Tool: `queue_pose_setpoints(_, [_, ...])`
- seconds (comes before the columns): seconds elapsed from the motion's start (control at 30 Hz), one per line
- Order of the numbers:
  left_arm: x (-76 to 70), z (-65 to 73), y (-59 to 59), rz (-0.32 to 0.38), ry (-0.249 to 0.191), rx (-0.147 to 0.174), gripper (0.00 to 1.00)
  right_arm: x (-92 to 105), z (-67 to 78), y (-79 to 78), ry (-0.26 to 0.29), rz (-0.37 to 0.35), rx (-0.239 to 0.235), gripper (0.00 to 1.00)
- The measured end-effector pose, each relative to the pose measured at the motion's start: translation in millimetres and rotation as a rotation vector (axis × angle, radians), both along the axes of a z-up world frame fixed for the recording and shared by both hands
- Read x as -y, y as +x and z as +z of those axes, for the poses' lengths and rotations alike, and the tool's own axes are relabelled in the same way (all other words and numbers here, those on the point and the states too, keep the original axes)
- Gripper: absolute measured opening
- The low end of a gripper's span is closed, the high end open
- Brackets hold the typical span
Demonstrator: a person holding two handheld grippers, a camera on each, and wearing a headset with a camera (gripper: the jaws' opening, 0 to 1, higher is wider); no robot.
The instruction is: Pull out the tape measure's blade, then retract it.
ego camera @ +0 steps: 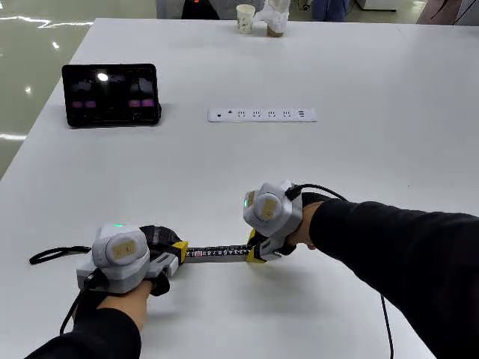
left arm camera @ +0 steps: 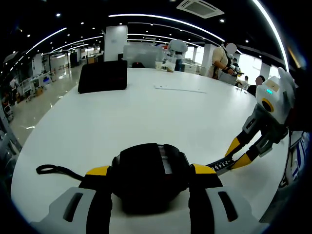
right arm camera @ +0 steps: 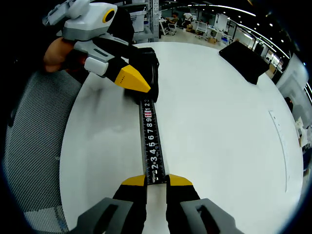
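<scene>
The white table (ego camera: 337,90) carries the tape measure case (right arm camera: 146,61), clamped by the left gripper (left arm camera: 151,170) to anchor it. Beside the case, the right gripper (right arm camera: 156,179) is nipped closed on the blade (right arm camera: 150,141) tip, holding it taut. Far beyond the case stands a paper cup (ego camera: 245,18) — contents hidden.

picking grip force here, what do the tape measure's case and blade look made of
The case: matte black, probably plastic or rubber-coated; dull sheen, rounded moulded edges. The blade: thin flat strip, black with white printed numbers, likely painted steel, though looks alone cannot confirm it.
</scene>
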State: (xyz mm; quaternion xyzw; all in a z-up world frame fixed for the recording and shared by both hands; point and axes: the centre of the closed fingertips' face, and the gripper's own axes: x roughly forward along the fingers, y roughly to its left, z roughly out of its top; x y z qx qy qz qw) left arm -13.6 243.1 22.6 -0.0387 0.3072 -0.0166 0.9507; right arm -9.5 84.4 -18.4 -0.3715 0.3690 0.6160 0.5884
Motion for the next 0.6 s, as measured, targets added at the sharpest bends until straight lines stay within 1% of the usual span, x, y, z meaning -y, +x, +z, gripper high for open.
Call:
queue_pose_setpoints(0.33, [0.1,-1.3,-0.1,-0.001,-0.002,-0.001,0.58,-4.0,0.8,-0.1,0.001,0.001,0.000,0.12])
queue_pose_setpoints(0.4, [0.0,-1.6,0.1,-0.003,-0.003,-0.003,0.58,-4.9,0.6,-0.4,0.001,0.007,0.008,0.12])
queue_pose_setpoints(0.6, [-0.4,-2.2,0.4,-0.003,-0.002,-0.005,0.58,-6.4,0.6,0.5,0.000,0.000,0.005,0.12])
